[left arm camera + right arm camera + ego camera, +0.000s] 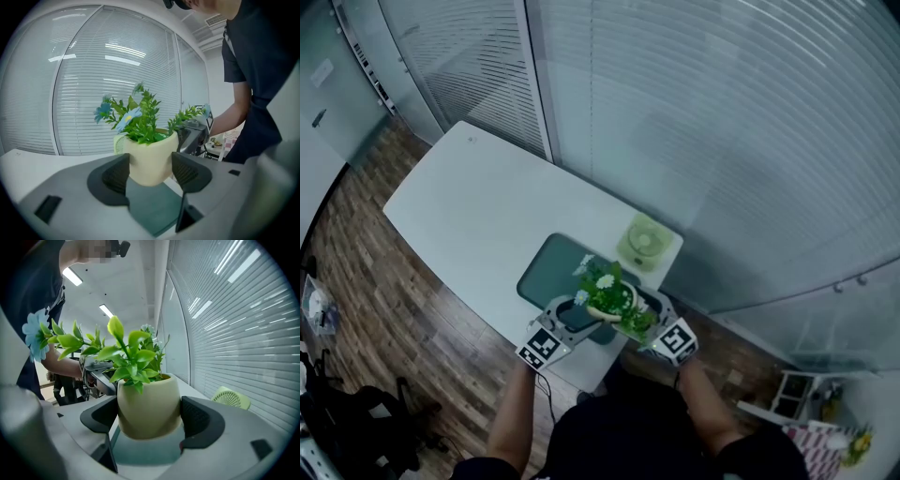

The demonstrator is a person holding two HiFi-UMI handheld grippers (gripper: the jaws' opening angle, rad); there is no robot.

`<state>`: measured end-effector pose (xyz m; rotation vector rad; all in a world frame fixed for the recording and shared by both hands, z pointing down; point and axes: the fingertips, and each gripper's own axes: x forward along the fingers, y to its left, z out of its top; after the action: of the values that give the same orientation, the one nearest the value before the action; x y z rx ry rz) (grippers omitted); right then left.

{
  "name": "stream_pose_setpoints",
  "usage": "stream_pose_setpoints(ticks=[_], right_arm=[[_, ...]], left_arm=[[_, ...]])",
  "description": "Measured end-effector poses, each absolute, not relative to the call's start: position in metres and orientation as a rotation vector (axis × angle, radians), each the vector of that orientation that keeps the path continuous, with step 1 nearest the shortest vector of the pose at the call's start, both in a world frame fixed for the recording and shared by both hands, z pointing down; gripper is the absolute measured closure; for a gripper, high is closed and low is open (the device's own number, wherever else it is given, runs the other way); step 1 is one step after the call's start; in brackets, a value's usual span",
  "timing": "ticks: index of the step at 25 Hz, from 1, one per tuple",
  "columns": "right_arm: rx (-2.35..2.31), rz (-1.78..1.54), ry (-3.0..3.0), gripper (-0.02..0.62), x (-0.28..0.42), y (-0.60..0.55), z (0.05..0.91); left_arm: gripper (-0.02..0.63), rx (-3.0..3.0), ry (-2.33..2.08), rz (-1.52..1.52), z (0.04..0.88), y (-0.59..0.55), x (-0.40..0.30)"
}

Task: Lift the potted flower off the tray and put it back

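The potted flower (609, 298) is a cream pot (150, 159) with green leaves and pale blue blooms. It is held between both grippers over the near end of the dark green tray (546, 267). My left gripper (575, 314) is shut on the pot from the left, its pads (115, 177) pressed against the pot's sides. My right gripper (645, 314) is shut on the pot (149, 411) from the right. The pot's base seems to hang a little above the tray (145, 448).
A small pale green fan (644, 242) stands on the white table (478, 211) just beyond the tray, near the glass wall with blinds. The table's near edge runs right under the grippers. Wooden floor lies to the left.
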<state>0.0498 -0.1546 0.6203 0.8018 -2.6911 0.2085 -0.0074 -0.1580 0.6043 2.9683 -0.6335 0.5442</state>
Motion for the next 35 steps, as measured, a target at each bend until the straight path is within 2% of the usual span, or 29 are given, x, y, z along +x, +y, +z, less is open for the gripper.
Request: stream_pose_setpoints(ticks=[35], right_arm=[[0.779, 0.271, -2.504, 0.210, 0.044, -0.195, 0.737]], left_arm=[[0.328, 2.836, -0.611, 0.842, 0.727, -0.201, -0.010]])
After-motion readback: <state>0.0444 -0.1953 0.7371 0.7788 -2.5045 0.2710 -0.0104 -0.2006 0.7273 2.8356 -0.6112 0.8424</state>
